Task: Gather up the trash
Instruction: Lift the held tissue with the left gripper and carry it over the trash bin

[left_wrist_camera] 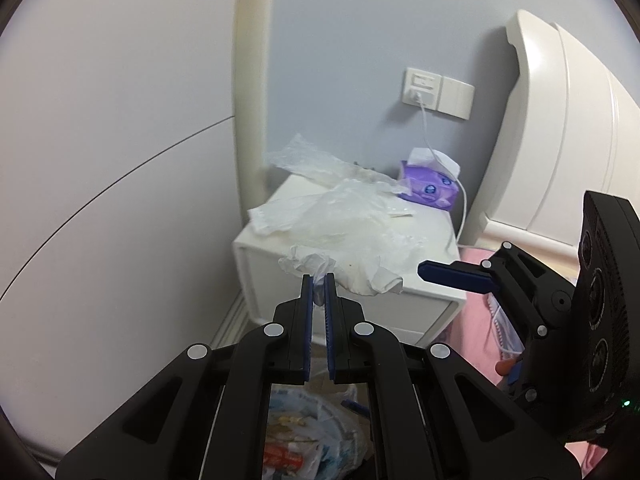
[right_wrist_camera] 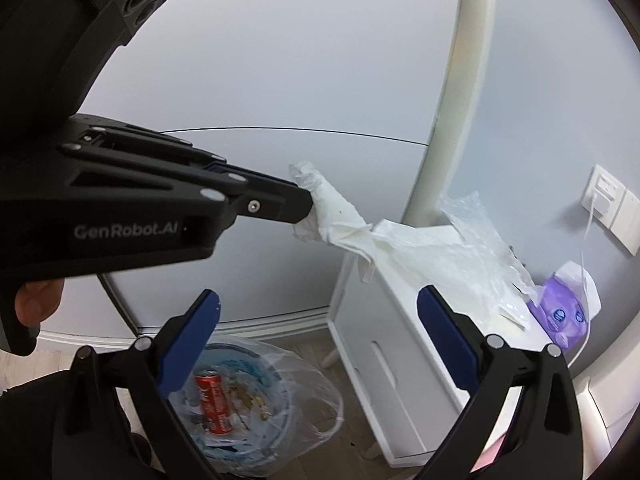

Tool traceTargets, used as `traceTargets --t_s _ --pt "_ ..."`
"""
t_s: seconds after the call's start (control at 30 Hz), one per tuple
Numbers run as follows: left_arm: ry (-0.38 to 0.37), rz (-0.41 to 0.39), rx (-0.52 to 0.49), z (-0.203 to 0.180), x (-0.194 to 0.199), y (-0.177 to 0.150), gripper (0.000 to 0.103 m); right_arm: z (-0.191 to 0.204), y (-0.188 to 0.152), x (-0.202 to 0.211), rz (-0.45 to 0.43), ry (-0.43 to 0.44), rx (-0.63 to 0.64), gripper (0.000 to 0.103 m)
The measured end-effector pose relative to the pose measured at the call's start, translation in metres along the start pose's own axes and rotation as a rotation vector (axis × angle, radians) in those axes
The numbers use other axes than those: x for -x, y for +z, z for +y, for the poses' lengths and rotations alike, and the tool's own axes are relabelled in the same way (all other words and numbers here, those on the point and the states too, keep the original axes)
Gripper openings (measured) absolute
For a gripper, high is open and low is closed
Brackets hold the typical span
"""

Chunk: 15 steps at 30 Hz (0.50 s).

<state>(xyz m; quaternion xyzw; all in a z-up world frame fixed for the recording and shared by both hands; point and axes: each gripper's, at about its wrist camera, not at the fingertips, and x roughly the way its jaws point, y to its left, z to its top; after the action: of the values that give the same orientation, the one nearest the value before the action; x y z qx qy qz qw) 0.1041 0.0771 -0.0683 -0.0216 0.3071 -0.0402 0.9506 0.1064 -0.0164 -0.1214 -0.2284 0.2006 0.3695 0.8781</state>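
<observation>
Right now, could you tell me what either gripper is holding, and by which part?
The left gripper pinches the thin white plastic bag by its crumpled near corner; the right gripper is open, empty.

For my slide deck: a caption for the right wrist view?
Left claw pinching crumpled white tissue beside white nightstand; open right claw above.

The trash bag (left_wrist_camera: 312,432) on the floor is mostly hidden behind the black arms of the left gripper (left_wrist_camera: 319,280), and its print is too blurred to read; the red can (right_wrist_camera: 213,404) inside shows lettering I cannot make out either. The headboard (left_wrist_camera: 560,128) runs off the right edge, the pink bedding (left_wrist_camera: 476,320) under it is half covered by the right gripper (left_wrist_camera: 452,276), and a fingertip (right_wrist_camera: 38,300) is all that shows of the hand.
</observation>
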Motion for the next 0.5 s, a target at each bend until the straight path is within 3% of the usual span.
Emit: traceTargets --t_s 0.5 --pt "0.110 -0.012 0.075 0.061 0.072 -0.052 0.004 0.082 0.010 -0.002 0.004 0.071 0.039 0.096"
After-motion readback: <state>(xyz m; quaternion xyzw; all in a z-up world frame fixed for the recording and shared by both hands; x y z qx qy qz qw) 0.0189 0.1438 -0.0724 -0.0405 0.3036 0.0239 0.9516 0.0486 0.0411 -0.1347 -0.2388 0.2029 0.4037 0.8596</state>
